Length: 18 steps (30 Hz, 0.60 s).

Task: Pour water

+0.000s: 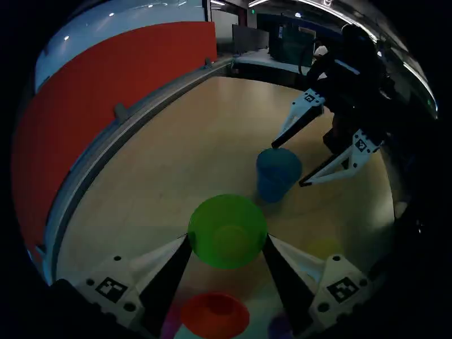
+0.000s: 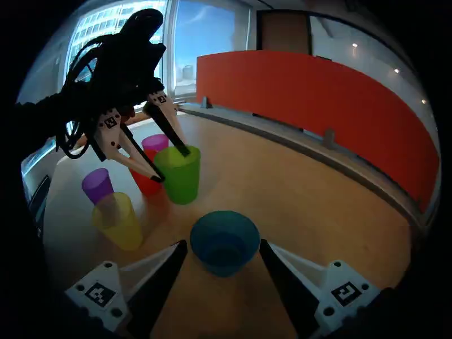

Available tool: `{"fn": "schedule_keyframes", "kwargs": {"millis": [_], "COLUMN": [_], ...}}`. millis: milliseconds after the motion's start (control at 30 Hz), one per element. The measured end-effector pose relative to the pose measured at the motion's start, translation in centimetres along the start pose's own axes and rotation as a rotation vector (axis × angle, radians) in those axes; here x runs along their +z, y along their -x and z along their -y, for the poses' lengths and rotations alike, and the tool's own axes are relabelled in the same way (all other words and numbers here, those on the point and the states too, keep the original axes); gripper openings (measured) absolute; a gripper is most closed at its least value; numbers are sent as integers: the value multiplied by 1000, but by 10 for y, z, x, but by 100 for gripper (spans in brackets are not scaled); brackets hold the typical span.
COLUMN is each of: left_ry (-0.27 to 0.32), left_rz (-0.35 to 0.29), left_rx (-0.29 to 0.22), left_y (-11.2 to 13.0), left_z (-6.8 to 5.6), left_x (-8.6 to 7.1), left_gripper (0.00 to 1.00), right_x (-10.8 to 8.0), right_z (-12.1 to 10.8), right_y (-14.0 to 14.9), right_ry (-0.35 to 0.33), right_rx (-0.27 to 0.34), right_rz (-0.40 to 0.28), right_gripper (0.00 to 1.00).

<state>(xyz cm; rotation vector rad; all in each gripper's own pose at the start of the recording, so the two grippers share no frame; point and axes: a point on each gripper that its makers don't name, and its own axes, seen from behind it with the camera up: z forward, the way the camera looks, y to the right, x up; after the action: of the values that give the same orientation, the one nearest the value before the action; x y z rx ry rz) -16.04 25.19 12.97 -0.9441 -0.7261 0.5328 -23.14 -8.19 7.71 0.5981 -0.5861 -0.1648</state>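
Note:
A green cup (image 1: 227, 226) stands on the wooden table (image 1: 186, 152), between the fingers of my left gripper (image 1: 226, 237). The jaws are spread wide, tips close beside the cup's sides. In the right gripper view that left gripper (image 2: 173, 166) straddles the green cup (image 2: 181, 178) at its rim. A blue cup (image 2: 224, 240) stands upright between the fingers of my right gripper (image 2: 223, 242), also spread wide. From the left gripper view, the right gripper (image 1: 288, 165) has one fingertip at each side of the blue cup (image 1: 278, 175). I see no water.
Behind the green cup stand a red cup (image 2: 144, 183) and a pink cup (image 2: 155, 142). A purple cup (image 2: 97, 185) and a yellow cup (image 2: 117, 221) stand to the left. A red partition (image 2: 339, 107) runs along the table's far edge. Bare wood lies right of the blue cup.

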Motion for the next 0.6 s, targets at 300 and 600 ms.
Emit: {"fn": "schedule_keyframes", "kwargs": {"millis": [300,600], "left_ry": [-1,-7], "left_rz": [-22,-31], "left_rx": [-7,-10], "left_y": [-7,-5], "left_z": [2,3], "left_x": [-6,-14], "left_gripper": [86,86], "right_x": [18,25], "right_z": [1,-2], "right_y": [4,3], "right_ry": [-3,14], "right_rx": [28,24], "right_rz": [3,-11], "right_gripper": [100,93]}}
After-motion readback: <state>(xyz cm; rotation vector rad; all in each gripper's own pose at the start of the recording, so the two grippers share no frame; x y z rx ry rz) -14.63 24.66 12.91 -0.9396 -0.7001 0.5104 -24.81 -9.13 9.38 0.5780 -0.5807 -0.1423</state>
